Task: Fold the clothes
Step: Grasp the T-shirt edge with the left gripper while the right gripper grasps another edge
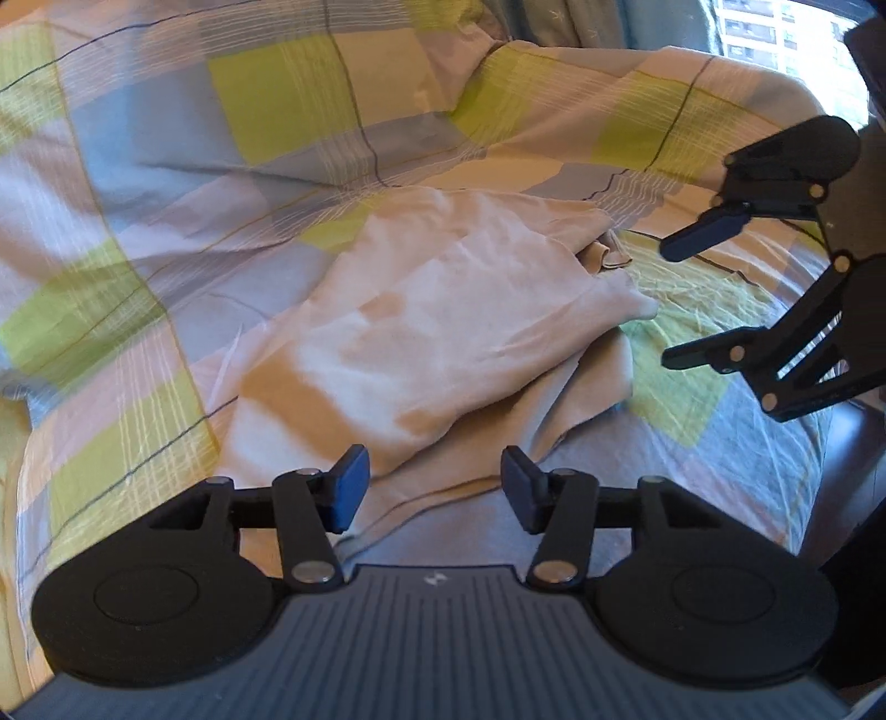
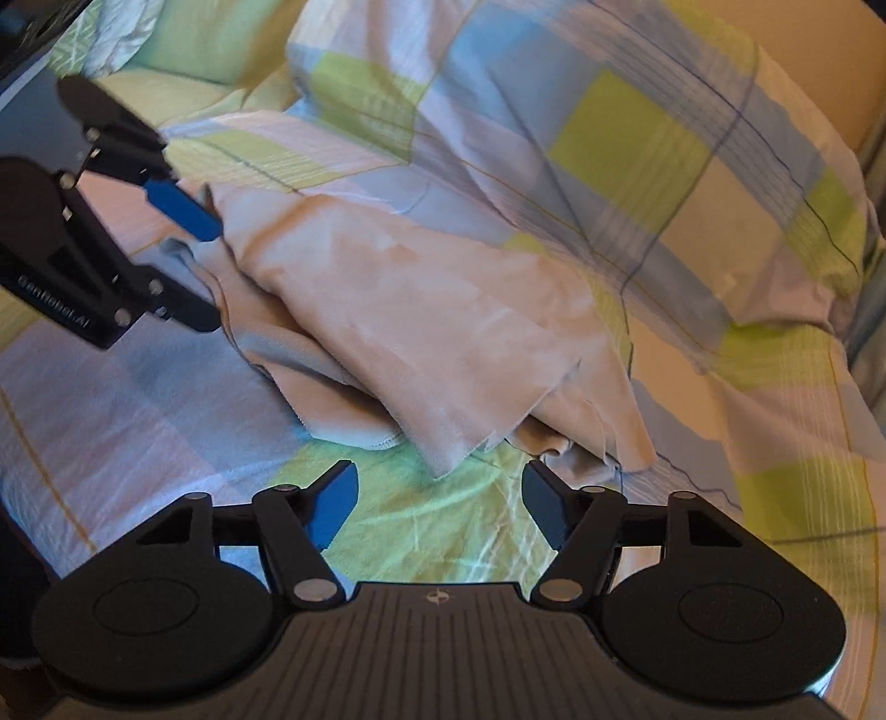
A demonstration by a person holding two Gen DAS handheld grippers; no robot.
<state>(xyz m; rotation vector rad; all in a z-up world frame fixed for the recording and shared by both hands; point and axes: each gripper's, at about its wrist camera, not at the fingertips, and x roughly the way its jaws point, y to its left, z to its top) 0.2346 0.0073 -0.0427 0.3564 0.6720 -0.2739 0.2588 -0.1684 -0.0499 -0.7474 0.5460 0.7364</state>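
A beige garment (image 1: 443, 327) lies folded over in layers on the plaid bedspread; it also shows in the right wrist view (image 2: 410, 321). My left gripper (image 1: 434, 487) is open and empty just short of its near hem; it also shows in the right wrist view (image 2: 213, 277) at the garment's left end. My right gripper (image 2: 440, 498) is open and empty just short of a corner of the garment; it also shows in the left wrist view (image 1: 673, 302) to the right of the garment.
The bedspread (image 1: 166, 166) is checked in green, blue and pink, bunched into a ridge behind the garment (image 2: 664, 166). A pillow (image 2: 177, 33) lies at the far left. A window (image 1: 775, 33) is at the upper right, past the bed's edge.
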